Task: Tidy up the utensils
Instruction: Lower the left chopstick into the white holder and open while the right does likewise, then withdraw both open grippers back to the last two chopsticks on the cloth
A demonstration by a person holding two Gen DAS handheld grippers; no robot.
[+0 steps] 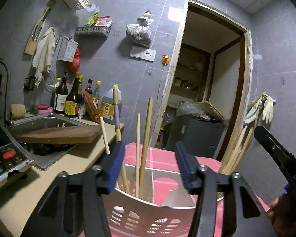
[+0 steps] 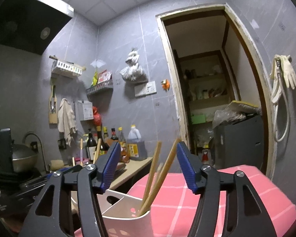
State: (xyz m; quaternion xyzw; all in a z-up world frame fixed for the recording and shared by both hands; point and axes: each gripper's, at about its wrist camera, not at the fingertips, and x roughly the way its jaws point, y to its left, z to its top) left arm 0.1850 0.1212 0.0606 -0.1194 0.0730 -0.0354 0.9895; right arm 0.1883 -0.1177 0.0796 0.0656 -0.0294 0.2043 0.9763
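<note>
Left wrist view: left gripper (image 1: 149, 165) about half open, gripping nothing, jaws straddling chopsticks (image 1: 143, 148) standing near upright, tips up, in the white utensil holder (image 1: 148, 207). Pale wooden sticks, 1 purple-banded. Right wrist view: right gripper (image 2: 148, 166) likewise parted and empty around 2 leaning chopsticks. Holder on pink checked cloth (image 2: 217, 187); beyond, counter (image 1: 73, 154), sink (image 1: 39, 122), sauce bottles (image 1: 73, 98), doorway (image 1: 207, 79).
</note>
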